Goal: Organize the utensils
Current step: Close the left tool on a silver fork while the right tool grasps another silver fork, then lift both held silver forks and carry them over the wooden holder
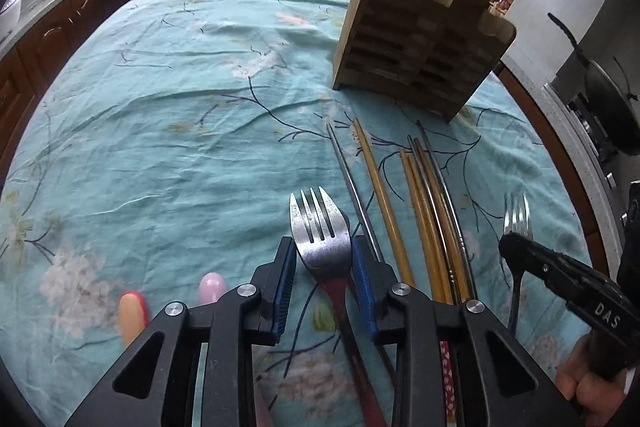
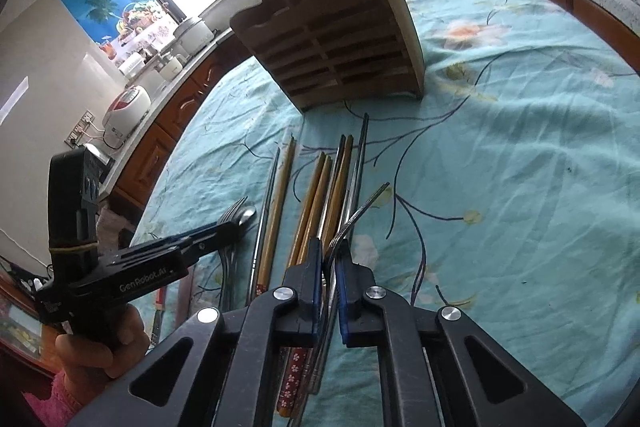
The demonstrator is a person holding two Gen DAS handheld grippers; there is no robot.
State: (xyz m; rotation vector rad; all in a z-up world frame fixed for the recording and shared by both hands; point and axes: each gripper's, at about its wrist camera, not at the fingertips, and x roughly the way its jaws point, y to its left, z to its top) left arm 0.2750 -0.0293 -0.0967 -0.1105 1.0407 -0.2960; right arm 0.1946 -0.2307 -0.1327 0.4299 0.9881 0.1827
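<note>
Left wrist view: left gripper pinches a red-handled fork (on the teal tabletop); right gripper clamps another fork.

A teal cloth printed with dark branches and pale pink-white blossoms covers the surface. The slotted holder at the far side is brown wood. Between it and the near edge lie yellow-tan wooden chopsticks and grey steel ones. The silver fork has a dark red handle. The left gripper is black with blue pads, as is the right gripper.
</note>
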